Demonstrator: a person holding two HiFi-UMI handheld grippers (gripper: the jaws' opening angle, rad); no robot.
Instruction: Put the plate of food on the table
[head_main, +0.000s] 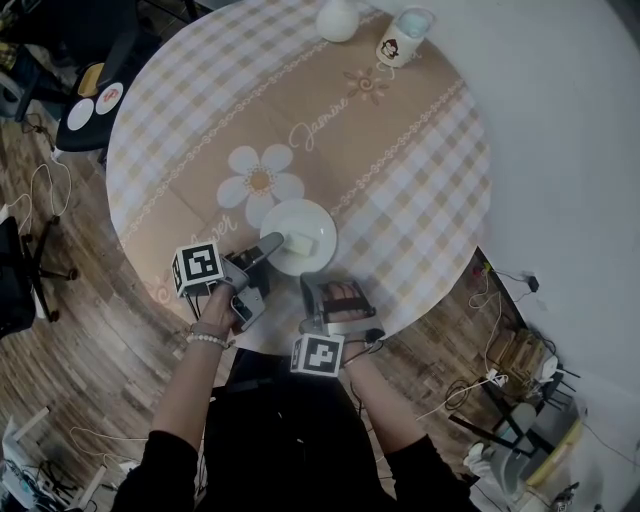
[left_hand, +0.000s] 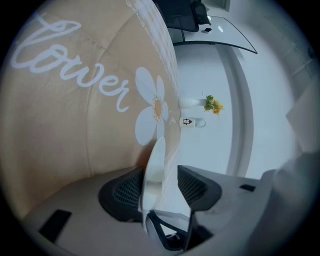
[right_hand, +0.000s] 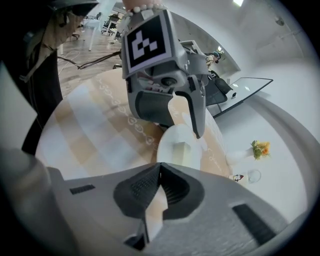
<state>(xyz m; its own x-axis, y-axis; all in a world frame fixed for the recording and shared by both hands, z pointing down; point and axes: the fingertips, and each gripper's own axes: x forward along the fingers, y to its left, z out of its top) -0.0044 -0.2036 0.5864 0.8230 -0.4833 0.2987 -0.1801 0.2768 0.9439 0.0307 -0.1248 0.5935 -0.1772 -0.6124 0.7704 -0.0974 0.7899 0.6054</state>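
A white plate (head_main: 318, 222) with a pale block of food (head_main: 300, 243) sits on the round table (head_main: 400, 180), near its front edge. My left gripper (head_main: 272, 243) is at the plate's left rim. In the left gripper view the plate (left_hand: 155, 156) stands edge-on between the jaws of that gripper (left_hand: 161, 174), which are open, with a gap on the right side. My right gripper (head_main: 325, 284) hovers just in front of the plate, shut and empty. In the right gripper view its tips (right_hand: 160, 169) meet before the plate (right_hand: 167, 150) and the food (right_hand: 181, 148).
A white vase (head_main: 338, 20) and a small printed cup (head_main: 403, 42) stand at the table's far edge. The tablecloth carries a flower print (head_main: 258, 182). A dark chair (head_main: 20, 270) and cables (head_main: 45, 190) are on the wooden floor at left.
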